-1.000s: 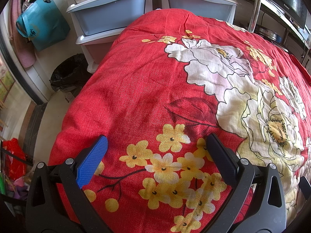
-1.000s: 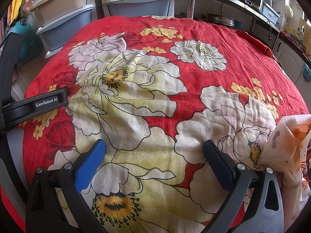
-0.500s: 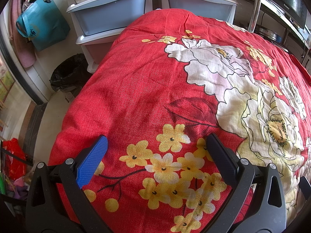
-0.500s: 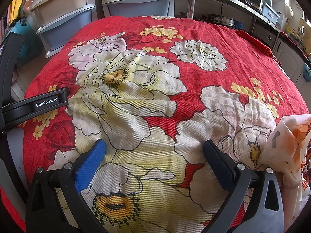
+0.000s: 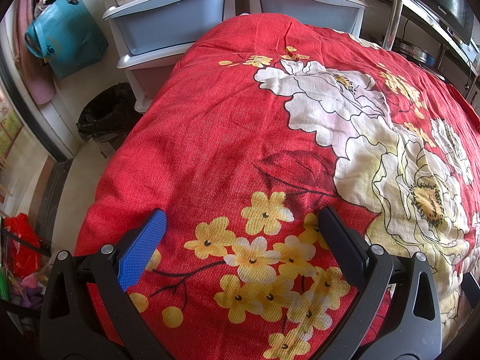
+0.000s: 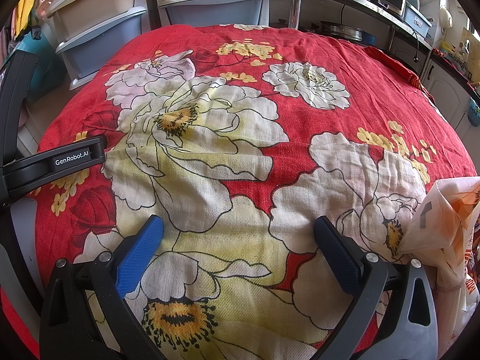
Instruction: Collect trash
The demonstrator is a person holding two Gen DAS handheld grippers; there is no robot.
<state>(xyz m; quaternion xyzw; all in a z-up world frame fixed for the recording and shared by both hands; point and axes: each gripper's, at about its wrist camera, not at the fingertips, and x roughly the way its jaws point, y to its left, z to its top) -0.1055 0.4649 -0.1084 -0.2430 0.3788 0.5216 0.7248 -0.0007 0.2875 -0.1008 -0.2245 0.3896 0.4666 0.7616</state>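
The left hand-held gripper (image 5: 240,246) hangs level, fingers spread wide, nothing between them. The right hand-held gripper (image 6: 238,246) sits just to its right, equally wide and empty.

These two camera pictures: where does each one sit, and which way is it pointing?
Left wrist: on the left gripper, looking along its open fingers over the red floral cloth toward the drawer units.
Right wrist: on the right gripper, open, facing the cloth; the plastic bag sits right, the left gripper's body left.
Shared: cloth, drawers.

Black gripper frames, silver screws, blue textured pads (image 5: 141,252), white "GenRobot.AI" label (image 6: 72,158)
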